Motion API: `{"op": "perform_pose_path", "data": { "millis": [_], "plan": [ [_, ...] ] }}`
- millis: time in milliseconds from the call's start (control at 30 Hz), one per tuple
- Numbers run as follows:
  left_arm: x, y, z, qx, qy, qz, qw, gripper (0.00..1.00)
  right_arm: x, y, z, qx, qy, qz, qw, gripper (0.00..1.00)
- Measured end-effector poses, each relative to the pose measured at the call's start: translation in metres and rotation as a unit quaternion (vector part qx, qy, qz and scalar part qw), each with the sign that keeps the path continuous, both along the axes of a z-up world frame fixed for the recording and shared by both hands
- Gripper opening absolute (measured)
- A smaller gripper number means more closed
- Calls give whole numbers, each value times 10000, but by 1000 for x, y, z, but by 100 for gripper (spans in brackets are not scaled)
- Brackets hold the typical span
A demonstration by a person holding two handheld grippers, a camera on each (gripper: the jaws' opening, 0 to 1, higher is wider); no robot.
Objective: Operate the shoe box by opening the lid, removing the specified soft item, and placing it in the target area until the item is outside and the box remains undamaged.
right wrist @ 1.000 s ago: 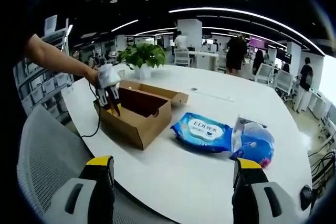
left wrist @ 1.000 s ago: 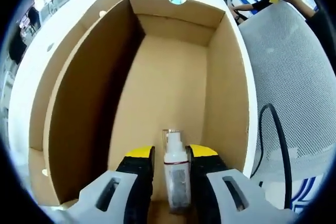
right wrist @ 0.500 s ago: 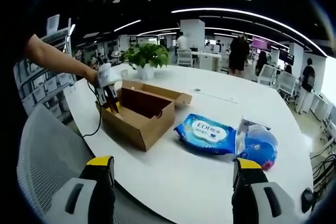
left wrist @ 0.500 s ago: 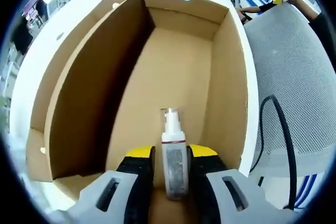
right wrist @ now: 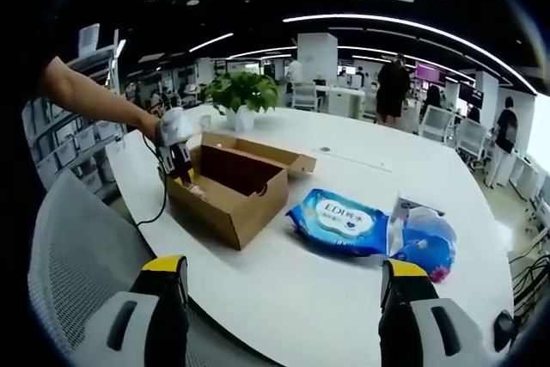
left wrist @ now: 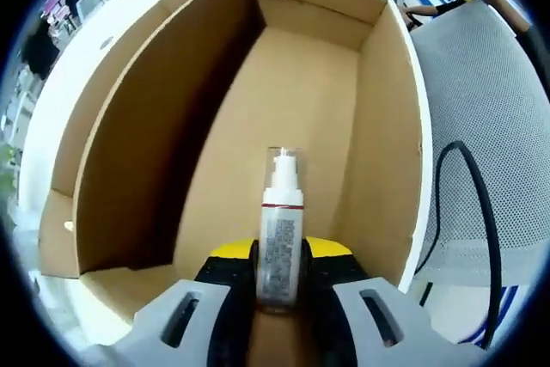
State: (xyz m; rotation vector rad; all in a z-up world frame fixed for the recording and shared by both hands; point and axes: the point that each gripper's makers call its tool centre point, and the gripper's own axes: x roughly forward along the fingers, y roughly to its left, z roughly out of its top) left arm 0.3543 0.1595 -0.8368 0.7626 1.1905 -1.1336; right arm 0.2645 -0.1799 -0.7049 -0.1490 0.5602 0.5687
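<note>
In the left gripper view, the left gripper (left wrist: 279, 266) has its two yellow-tipped jaws closed narrowly on one small spray bottle (left wrist: 280, 225), clamping its lower body; the white pump head points toward 12 o'clock, above the floor of the shoe box (left wrist: 129, 126). There is one box, brown cardboard, open at the top, its four inner walls in plain sight. One black cable (left wrist: 481, 229) curves at 3 o'clock over the grey mesh chair back (left wrist: 481, 109).

In the right gripper view, the right gripper (right wrist: 279, 298) stands wide, its two jaws well apart at 7 and 5 o'clock with nothing between them. At 10 o'clock the same box (right wrist: 228, 191) sits on the white table (right wrist: 344, 281), its lid (right wrist: 275, 154) folded back on the far side. A person's hand (right wrist: 159, 126) holds the left gripper (right wrist: 180, 165) at the box's near-left end, just over the rim. Two soft packs lie on the table right of the box: one blue wipes pack (right wrist: 339, 219) near it, and one blue-and-pink pack (right wrist: 421, 234) just beside that, at about 3 o'clock. One potted plant (right wrist: 241, 96) stands beyond the box at 11 o'clock. Several people stand far off at 1 o'clock
</note>
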Motion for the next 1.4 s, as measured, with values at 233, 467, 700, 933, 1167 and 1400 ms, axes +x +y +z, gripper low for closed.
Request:
{"op": "perform_pose_path", "data": {
  "millis": [233, 467, 700, 933, 1167, 1400],
  "plan": [
    [4, -1, 0, -8, -81, 28, 10000, 20, -1, -1, -2, 4, 26, -29, 10000, 93],
    [7, -3, 0, -27, -201, 30, 9998, 19, 0, -1, -1, 25, 5, -28, 10000, 93],
    [8, -8, 3, -90, -240, 144, 9996, 18, 1, -1, 0, 22, -8, 8, 10000, 93],
    [16, -10, 9, -154, -358, 197, 9990, 18, 3, -2, 4, -13, -59, 67, 10000, 93],
    [21, -15, 19, -251, -435, 300, 9983, 18, 5, -1, 11, -16, -185, 121, 9998, 90],
    [26, -20, 33, -463, -527, 481, 9964, 18, 6, 2, 17, 2, -282, 199, 9994, 88]
  ]
}}
